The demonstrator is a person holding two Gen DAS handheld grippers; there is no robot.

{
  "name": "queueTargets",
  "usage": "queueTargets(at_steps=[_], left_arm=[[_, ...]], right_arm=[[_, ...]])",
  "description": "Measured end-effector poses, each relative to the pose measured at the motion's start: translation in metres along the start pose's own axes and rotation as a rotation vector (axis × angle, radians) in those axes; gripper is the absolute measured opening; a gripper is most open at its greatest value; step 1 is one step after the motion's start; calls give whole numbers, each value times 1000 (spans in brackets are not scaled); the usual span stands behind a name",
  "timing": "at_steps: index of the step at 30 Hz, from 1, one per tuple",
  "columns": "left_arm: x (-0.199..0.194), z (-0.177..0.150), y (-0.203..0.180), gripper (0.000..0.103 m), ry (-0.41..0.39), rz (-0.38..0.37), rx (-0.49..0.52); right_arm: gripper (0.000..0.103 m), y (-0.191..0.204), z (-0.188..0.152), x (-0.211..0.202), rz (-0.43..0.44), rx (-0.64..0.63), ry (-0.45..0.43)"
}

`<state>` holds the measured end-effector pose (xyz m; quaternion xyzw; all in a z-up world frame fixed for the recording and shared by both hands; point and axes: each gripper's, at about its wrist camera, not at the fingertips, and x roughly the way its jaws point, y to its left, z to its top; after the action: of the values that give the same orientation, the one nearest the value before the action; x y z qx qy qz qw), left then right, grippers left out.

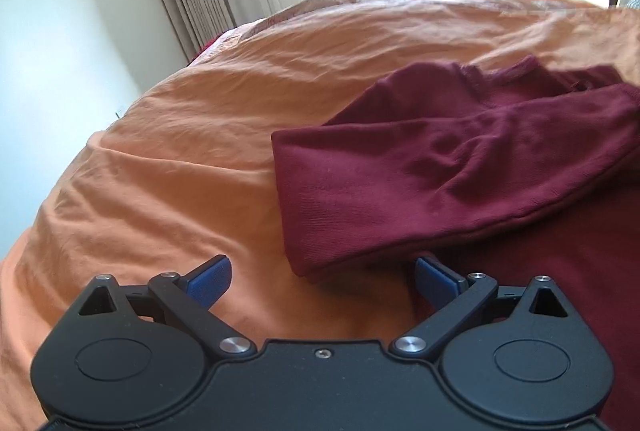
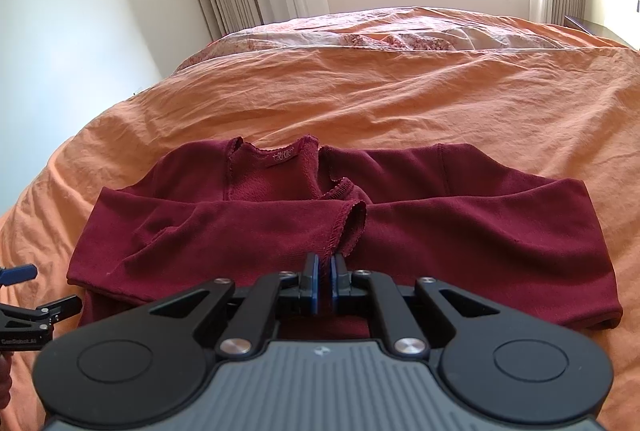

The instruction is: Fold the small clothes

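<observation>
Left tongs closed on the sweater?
No: the left tongs are spread wide, with the maroon sweater folded edge between the blue pads, ungripped.

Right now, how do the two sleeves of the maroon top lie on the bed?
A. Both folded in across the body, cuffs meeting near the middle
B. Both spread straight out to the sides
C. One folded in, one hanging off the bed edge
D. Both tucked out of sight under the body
A: in the right wrist view both sleeves of the maroon top lie across its body, their cuffs meeting near the middle.
</observation>
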<state>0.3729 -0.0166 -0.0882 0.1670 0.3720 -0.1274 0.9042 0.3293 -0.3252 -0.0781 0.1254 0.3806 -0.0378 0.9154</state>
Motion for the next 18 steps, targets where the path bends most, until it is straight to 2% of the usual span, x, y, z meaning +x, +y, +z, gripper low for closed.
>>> queueTargets(at_steps=[4, 5, 8, 10, 15, 18], left_arm=[[-6, 0, -2, 102, -1, -59, -85], [-2, 0, -7, 102, 2, -53, -87], [24, -2, -27, 101, 62, 43, -8], [37, -2, -32, 101, 91, 113, 11], [39, 4, -10, 101, 72, 181, -151], [41, 1, 3, 101, 77, 212, -198]], right_arm=[[7, 2, 2, -1, -5, -2, -8], [6, 3, 2, -2, -5, -4, -14], [6, 5, 6, -8, 3, -10, -42], [6, 6, 9, -13, 13, -10, -59], [6, 10, 16, -22, 30, -16, -90], [6, 13, 15, -19, 35, -20, -83]])
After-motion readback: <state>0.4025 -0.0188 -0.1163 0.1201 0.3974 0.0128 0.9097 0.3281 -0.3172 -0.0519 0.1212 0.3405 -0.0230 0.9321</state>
